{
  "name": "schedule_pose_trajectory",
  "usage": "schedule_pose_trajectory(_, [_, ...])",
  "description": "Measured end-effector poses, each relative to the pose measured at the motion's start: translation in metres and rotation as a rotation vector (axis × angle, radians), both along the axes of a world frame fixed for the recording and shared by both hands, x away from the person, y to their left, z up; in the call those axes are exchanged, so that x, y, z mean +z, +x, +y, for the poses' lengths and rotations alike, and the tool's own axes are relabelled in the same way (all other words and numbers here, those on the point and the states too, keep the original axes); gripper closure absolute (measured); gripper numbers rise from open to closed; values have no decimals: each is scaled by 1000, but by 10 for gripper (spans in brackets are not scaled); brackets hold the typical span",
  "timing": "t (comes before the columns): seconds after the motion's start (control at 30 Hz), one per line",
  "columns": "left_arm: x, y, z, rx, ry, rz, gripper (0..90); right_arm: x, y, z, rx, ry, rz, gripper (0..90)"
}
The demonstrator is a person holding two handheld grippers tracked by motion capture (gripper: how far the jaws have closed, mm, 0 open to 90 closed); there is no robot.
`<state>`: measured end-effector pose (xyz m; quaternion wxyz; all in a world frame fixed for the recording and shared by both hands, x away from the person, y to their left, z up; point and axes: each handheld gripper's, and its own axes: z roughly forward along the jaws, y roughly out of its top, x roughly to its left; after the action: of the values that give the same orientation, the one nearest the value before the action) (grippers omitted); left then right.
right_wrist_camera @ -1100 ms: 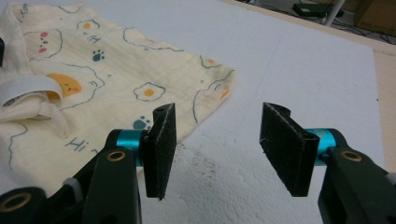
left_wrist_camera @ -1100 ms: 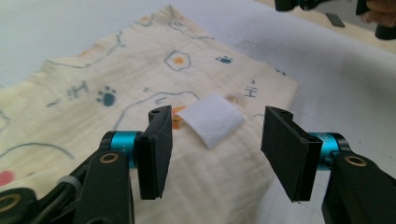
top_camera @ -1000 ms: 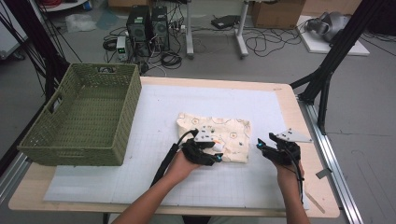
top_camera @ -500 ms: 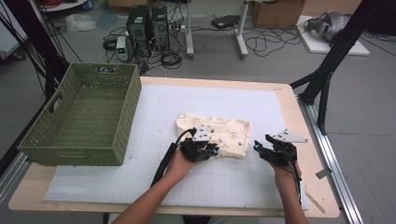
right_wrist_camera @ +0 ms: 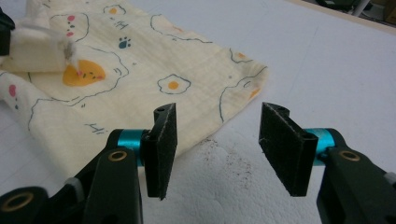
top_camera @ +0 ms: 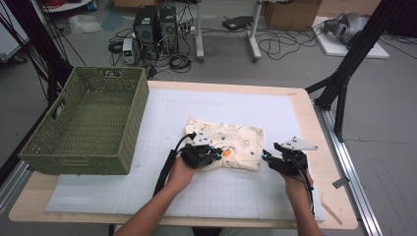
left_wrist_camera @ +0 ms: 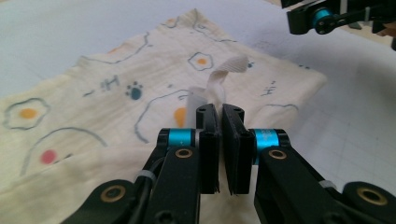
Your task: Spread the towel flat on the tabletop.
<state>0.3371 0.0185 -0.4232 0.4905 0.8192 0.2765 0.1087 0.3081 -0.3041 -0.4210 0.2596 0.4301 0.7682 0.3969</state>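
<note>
Gripping: the left gripper (left_wrist_camera: 218,122) has its two black jaws pressed almost together on a white ribbon loop (left_wrist_camera: 223,79) that rises out from between the pads.
Ribbon loop: a flat woven tab sewn to the cloth; it arches up over the jaw tips, and beside it stands a small white tag whose face cannot be read.
Cloth: a cream printed cloth (top_camera: 232,145) lies folded on the white gridded mat (top_camera: 246,196), near the middle of the table and a little toward the person's right.
Print: fried eggs with orange yolks, a dark teal paw mark (left_wrist_camera: 135,90), pink dots and blue-grey outlines.
Writing: small hand-drawn marks on the cloth look like "Hi" (right_wrist_camera: 96,126), seen tilted in both gripper views; no brand name can be made out.
Left gripper, from above: it sits (top_camera: 200,152) on the near left part of the cloth, the hand behind it on the mat.
Right gripper: its jaws (right_wrist_camera: 224,149) stand wide apart and hold nothing, hovering over the bare mat just off the cloth's near right corner (right_wrist_camera: 257,74).
Right gripper, from above: it is (top_camera: 280,160) just beside the right edge of the cloth, with a grey three-cornered plate on top.
Mat: dark specks dot the surface between the right gripper's pads.
Basket: a green woven basket (top_camera: 125,128) stands at the table's left, well apart from the cloth.
</note>
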Motion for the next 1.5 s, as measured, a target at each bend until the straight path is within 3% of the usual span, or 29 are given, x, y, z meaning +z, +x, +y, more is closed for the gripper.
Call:
schedule_pose_trajectory(0.23, [8,-8,51,103,-44,-5,847,-6,2,16,49,14,34,439])
schedule_pose_trajectory(0.33, [6,-14,69,124,-50,4,843,-10,6,28,83,40,56,429])
schedule_pose_trajectory(0.43, [4,-19,84,145,-52,6,841,-10,9,39,92,28,49,433])
schedule_pose_trajectory(0.53, [2,-21,98,174,-59,12,842,-5,10,39,47,-2,26,462])
schedule_pose_trajectory(0.63, [1,-22,110,199,-74,17,841,1,9,30,-43,-46,-8,478])
schedule_pose_trajectory(0.7, [1,-23,114,211,-82,13,841,6,8,23,-68,-4,-30,475])
schedule_pose_trajectory(0.73, [1,-23,115,211,-84,14,841,8,7,22,-57,32,-36,456])
schedule_pose_trajectory(0.8, [1,-22,114,212,-84,12,841,10,7,25,23,95,-34,410])
schedule_pose_trajectory(0.9, [0,-23,113,206,-81,11,841,4,9,42,131,61,0,386])
schedule_pose_trajectory(1.0, [0,-23,113,208,-81,10,841,-9,15,59,189,32,61,383])
schedule_pose_trajectory(1.07, [-1,-23,114,208,-83,10,841,-17,19,68,214,5,95,418])
schedule_pose_trajectory(1.17, [-1,-23,115,210,-82,11,841,-26,26,76,239,-56,137,546])
schedule_pose_trajectory(1.2, [-1,-23,115,210,-81,11,841,-27,29,75,243,-43,136,585])
schedule_pose_trajectory(1.27, [-1,-23,115,211,-81,10,841,-27,34,72,242,-36,136,761])
schedule_pose_trajectory(1.33, [-1,-23,115,209,-80,10,841,-27,38,70,238,-45,134,872])
schedule_pose_trajectory(1.4, [-1,-23,114,208,-84,9,841,-25,44,70,233,-79,122,882])
schedule_pose_trajectory(1.5, [-1,-24,114,208,-82,9,841,-22,56,69,172,-143,95,884])
